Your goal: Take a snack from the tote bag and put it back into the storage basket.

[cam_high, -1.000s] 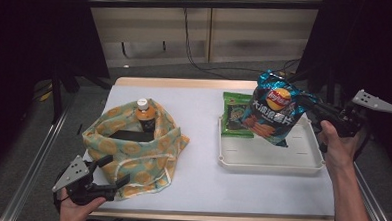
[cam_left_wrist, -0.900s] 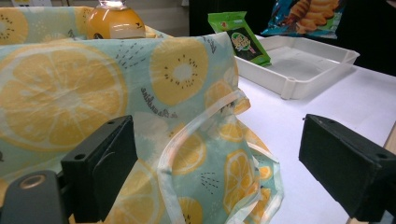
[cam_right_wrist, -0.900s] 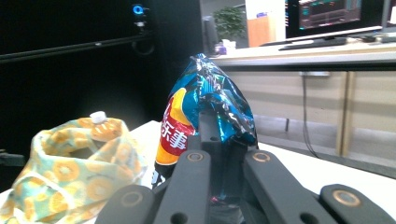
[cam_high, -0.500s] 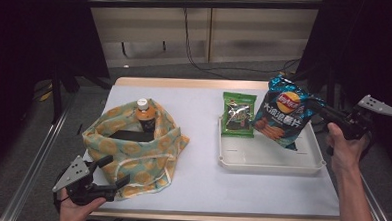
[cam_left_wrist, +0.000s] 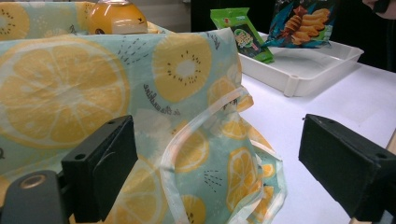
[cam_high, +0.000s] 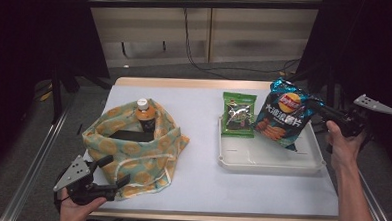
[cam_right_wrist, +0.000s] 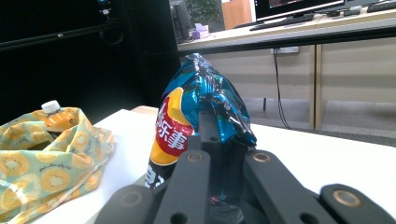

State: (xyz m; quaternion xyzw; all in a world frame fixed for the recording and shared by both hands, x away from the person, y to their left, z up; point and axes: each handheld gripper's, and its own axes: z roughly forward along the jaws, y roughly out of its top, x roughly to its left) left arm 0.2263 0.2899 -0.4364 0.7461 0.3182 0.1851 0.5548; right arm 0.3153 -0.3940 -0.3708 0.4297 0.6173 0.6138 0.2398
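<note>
My right gripper (cam_high: 318,112) is shut on the top edge of a blue chips bag (cam_high: 283,119). The bag hangs tilted over the right half of a white tray (cam_high: 272,161). In the right gripper view the jaws (cam_right_wrist: 219,135) pinch the crinkled blue chips bag (cam_right_wrist: 196,112). A green snack packet (cam_high: 238,114) leans on the tray's far left corner. At the front left, my left gripper (cam_high: 108,174) stands open at the near corner of a lemon-print cloth bag (cam_high: 132,153), which holds an orange juice bottle (cam_high: 145,113). The cloth bag (cam_left_wrist: 187,93) lies between my left gripper's (cam_left_wrist: 215,172) wide jaws.
A dark flat item (cam_high: 130,135) lies inside the cloth bag. White table surface (cam_high: 198,120) runs between the bag and the tray. A metal rail (cam_high: 36,158) runs along the table's left side, and dark stands rise at the back left and right.
The right gripper has carried the chips bag to the right and lower, down over the tray. The left gripper has kept still by the cloth bag.
</note>
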